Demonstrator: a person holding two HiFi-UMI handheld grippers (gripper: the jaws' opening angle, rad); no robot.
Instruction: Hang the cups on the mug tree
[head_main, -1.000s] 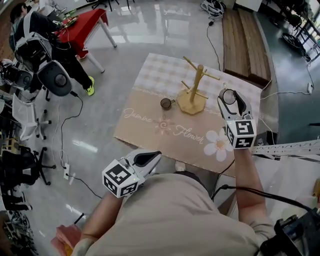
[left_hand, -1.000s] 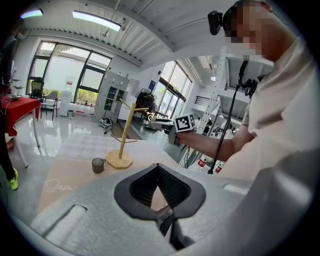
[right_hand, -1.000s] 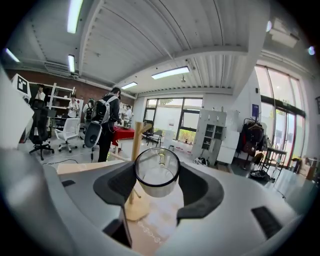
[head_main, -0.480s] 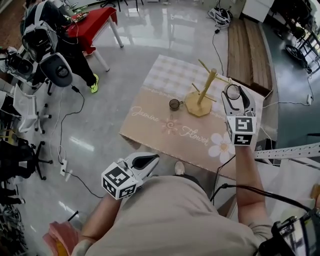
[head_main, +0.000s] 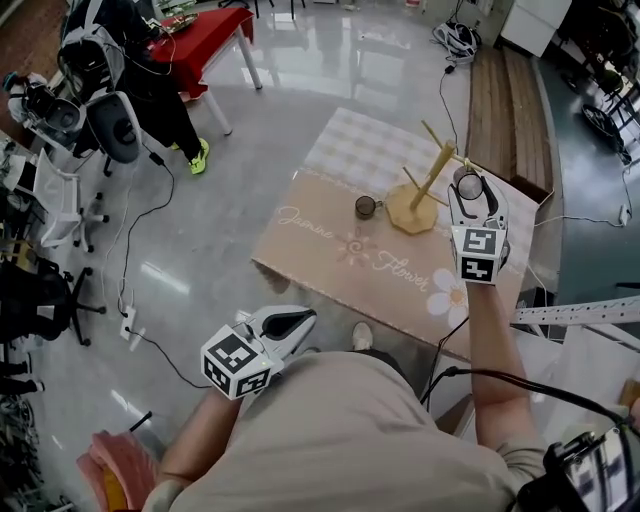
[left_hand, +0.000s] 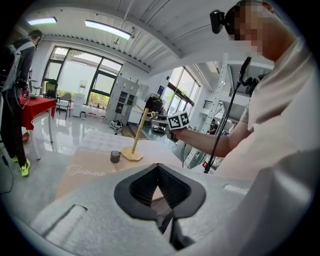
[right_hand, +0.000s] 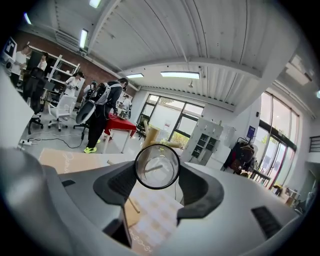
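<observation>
Upper left we see a red table (head_main: 200, 35), lower left the left gripper (head_main: 300, 320) closed on nothing, at centre a dark cup (head_main: 366, 207) on the mat (head_main: 320, 235) beside the wooden mug tree (head_main: 425, 190), right of it the right gripper (head_main: 471, 192) clamping a clear glass cup (right_hand: 157, 166) near the tree.

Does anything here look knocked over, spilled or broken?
Nothing stands out. The mug tree stands on its base on the table with bare pegs. A dark cup sits upright beside the base, and the right gripper holds a clear cup near the tree. No spill shows.
</observation>
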